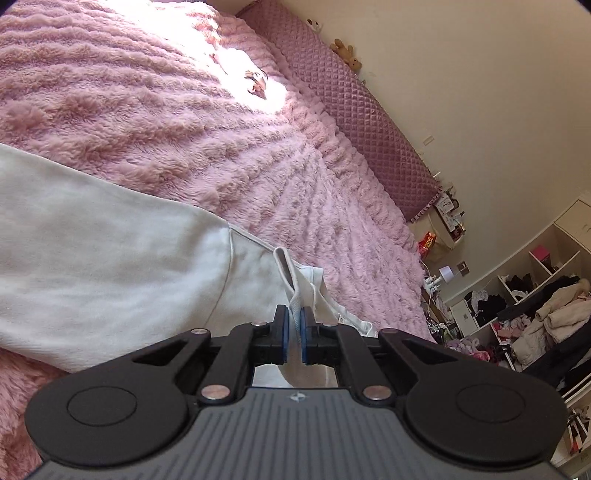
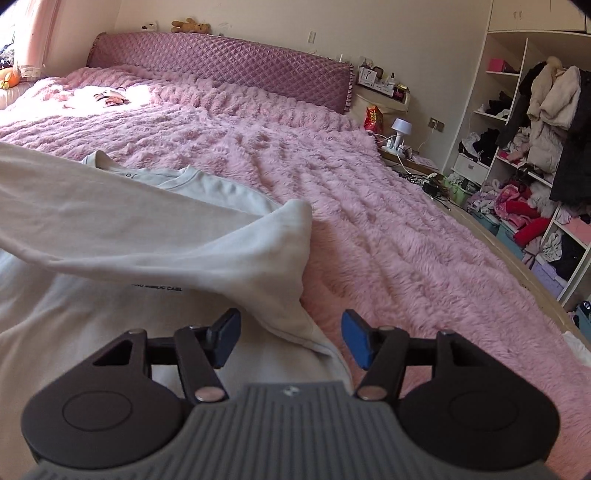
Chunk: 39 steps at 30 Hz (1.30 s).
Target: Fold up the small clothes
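Note:
A white long-sleeved top (image 2: pixel 110 302) lies on the pink fluffy bed cover (image 2: pixel 369 206), with small black print on its chest and its collar (image 2: pixel 155 177) toward the headboard. One sleeve (image 2: pixel 155 229) is folded across the body. My right gripper (image 2: pixel 290 338) is open, just above the garment's right edge, holding nothing. In the left wrist view the same white top (image 1: pixel 92 258) spreads to the left. My left gripper (image 1: pixel 294 325) is shut on a raised fold of the white fabric (image 1: pixel 295 291).
A quilted purple headboard (image 2: pixel 221 66) backs the bed, with soft toys (image 2: pixel 190 26) on top. A small pile of items (image 2: pixel 107 96) lies in sunlight far on the bed. A bedside table with a lamp (image 2: pixel 400 129) and cluttered open shelves (image 2: pixel 535 166) stand to the right.

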Each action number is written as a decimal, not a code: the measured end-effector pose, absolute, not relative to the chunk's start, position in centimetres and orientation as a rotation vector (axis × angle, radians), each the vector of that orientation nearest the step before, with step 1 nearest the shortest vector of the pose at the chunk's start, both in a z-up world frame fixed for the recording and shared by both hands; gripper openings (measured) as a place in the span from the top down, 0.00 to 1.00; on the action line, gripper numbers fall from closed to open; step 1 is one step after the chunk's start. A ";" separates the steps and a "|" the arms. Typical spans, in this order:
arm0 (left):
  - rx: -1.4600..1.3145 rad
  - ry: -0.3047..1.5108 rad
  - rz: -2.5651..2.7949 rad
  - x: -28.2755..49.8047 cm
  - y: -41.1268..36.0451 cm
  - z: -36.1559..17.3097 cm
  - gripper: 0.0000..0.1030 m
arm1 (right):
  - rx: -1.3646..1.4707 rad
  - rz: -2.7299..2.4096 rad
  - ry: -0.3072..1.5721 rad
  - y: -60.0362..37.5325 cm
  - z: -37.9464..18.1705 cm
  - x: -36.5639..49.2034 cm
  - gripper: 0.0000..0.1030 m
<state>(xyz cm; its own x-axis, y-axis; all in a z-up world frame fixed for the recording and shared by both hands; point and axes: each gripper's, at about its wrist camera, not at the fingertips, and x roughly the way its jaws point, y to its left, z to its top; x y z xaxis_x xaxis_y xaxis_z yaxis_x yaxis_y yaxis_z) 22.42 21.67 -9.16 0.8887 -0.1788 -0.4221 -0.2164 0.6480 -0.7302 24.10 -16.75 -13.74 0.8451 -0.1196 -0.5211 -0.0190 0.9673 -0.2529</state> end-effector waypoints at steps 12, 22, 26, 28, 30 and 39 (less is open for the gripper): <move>-0.877 0.691 0.132 22.3 23.1 -16.4 0.93 | -0.269 -0.128 0.628 -17.3 -15.3 25.7 0.88; -0.837 0.622 0.139 17.5 25.9 -11.1 0.73 | -0.253 -0.121 0.553 -16.3 -11.8 22.1 0.75; -0.815 0.603 0.256 12.9 29.1 -8.5 0.36 | -0.233 0.008 0.506 -13.1 -9.2 20.1 0.66; -0.804 0.586 0.319 10.5 30.5 -7.8 0.34 | -0.221 0.080 0.495 -10.9 -8.1 19.5 0.65; -0.820 0.571 0.387 7.7 32.6 -7.4 0.31 | -0.182 0.149 0.497 -8.7 -7.2 19.0 0.62; -0.983 0.484 0.697 -1.5 40.7 -10.8 0.32 | -0.122 0.347 0.530 2.3 -6.7 17.4 0.59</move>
<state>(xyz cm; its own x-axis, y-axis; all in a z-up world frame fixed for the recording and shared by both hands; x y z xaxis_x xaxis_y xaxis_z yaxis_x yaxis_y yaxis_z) -1.47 40.69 -10.84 0.6874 0.3108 -0.6564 -0.7236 0.3704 -0.5824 17.44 2.30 -6.69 0.8062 0.2925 -0.5143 -0.3548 0.9346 -0.0246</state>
